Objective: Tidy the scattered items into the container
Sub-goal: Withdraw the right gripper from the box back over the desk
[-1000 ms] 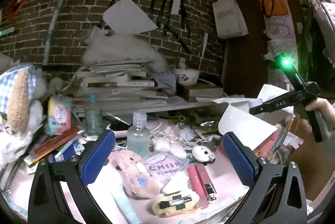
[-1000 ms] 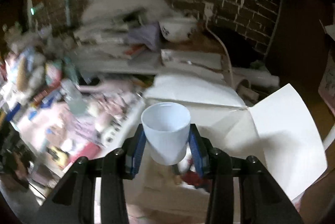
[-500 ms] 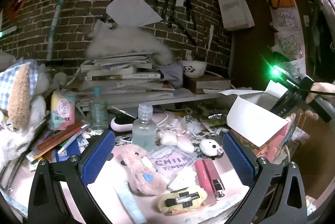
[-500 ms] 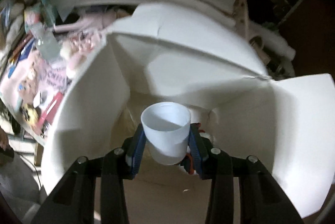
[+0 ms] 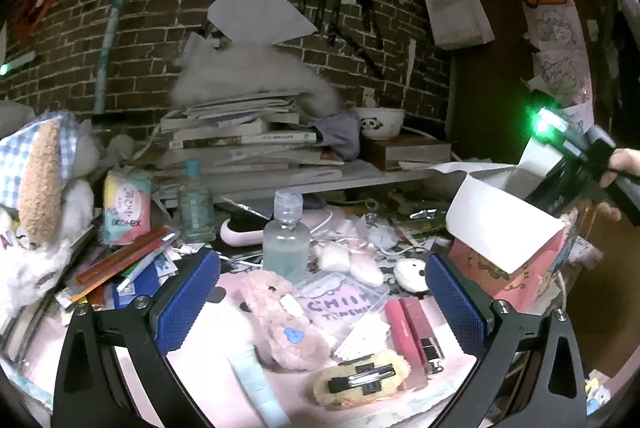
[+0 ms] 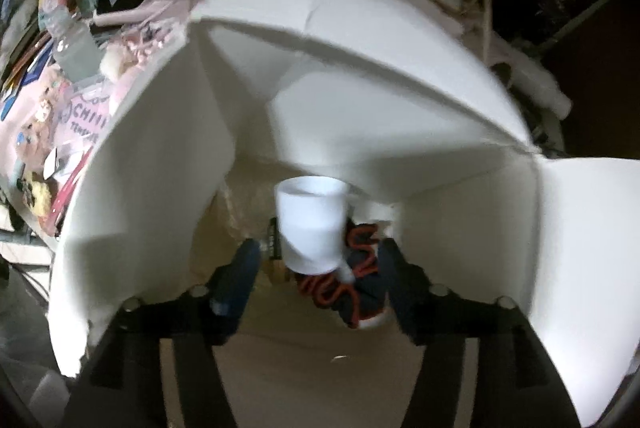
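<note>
Right tool (image 6: 316, 268) is inside the open box (image 6: 400, 116), fingers spread wide with clear gaps either side of the cup (image 6: 310, 228). Cup sits between and just ahead of them, not gripped; whether it touches the box floor is unclear (frame is blurred). Cup is white, smooth, tapered; long axis near upright, mouth up and tipped slightly away from the camera, narrow base toward the tool. Just beside its base, a dark item with orange squiggles (image 6: 352, 280). Box is matte white card inside, flaps splayed outward.

Left tool (image 5: 320, 300) hovers over the counter (image 5: 224, 308), jaws wide, holding nothing; blue pads have a fine cross-hatch grip. Box from this side (image 5: 508, 268) stands at the counter's right edge, pink printed outside, white flap folded over toward the camera. The right tool (image 5: 576, 156) shows there too, black with a green light, angled down into the box.

Loose on the pink counter: clear plastic bottle (image 5: 286, 244) upright, fluffy pink plush (image 5: 284, 320) lying flat, pale blue tube (image 5: 256, 384), two pink lipsticks (image 5: 416, 336) side by side, fuzzy yellow clip (image 5: 360, 376) with a black metal bar.
</note>
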`<state>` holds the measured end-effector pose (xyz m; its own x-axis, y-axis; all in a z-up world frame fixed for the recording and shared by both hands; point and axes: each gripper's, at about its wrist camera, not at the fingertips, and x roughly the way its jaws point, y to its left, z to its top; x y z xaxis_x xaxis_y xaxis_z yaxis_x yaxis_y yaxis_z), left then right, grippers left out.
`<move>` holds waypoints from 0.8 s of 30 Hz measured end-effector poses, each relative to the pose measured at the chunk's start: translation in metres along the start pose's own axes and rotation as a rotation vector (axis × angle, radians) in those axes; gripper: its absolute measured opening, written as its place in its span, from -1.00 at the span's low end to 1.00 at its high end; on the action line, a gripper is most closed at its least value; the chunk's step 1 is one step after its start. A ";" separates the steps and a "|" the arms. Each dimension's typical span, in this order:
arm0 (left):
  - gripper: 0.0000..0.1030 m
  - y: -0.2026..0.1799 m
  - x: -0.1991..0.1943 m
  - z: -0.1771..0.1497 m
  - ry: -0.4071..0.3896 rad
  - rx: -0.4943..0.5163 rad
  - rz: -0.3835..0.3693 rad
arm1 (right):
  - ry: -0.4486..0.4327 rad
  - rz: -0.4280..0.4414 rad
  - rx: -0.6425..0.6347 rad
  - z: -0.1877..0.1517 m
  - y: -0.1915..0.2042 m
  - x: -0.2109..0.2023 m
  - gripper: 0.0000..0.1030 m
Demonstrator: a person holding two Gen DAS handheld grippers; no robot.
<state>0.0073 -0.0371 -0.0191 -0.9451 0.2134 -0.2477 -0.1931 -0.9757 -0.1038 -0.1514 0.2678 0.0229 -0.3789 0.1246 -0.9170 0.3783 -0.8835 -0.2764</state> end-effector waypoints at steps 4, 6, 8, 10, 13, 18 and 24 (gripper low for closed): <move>0.99 0.001 0.003 -0.001 -0.003 0.010 0.024 | -0.163 -0.063 0.043 -0.004 0.000 -0.034 0.17; 0.99 0.004 0.006 -0.002 0.001 0.012 0.043 | -0.295 -0.109 0.050 -0.009 0.005 -0.055 0.20; 0.99 0.006 0.008 -0.002 0.010 0.017 0.057 | -0.411 -0.075 0.073 -0.015 0.010 -0.074 0.31; 0.99 0.007 0.011 -0.003 0.020 0.022 0.067 | -0.506 0.021 0.102 -0.021 0.018 -0.089 0.36; 0.98 0.010 0.013 -0.006 0.039 0.020 0.070 | -0.611 0.197 0.086 -0.025 0.044 -0.103 0.38; 0.98 0.011 0.016 -0.016 0.073 0.027 0.061 | -0.673 0.351 0.013 -0.028 0.102 -0.101 0.38; 0.32 0.013 0.025 -0.027 0.128 0.047 0.064 | -0.661 0.448 -0.047 -0.036 0.150 -0.078 0.38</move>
<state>-0.0112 -0.0429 -0.0525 -0.9148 0.1528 -0.3738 -0.1490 -0.9881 -0.0391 -0.0349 0.1420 0.0432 -0.5989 -0.5442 -0.5876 0.6429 -0.7642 0.0525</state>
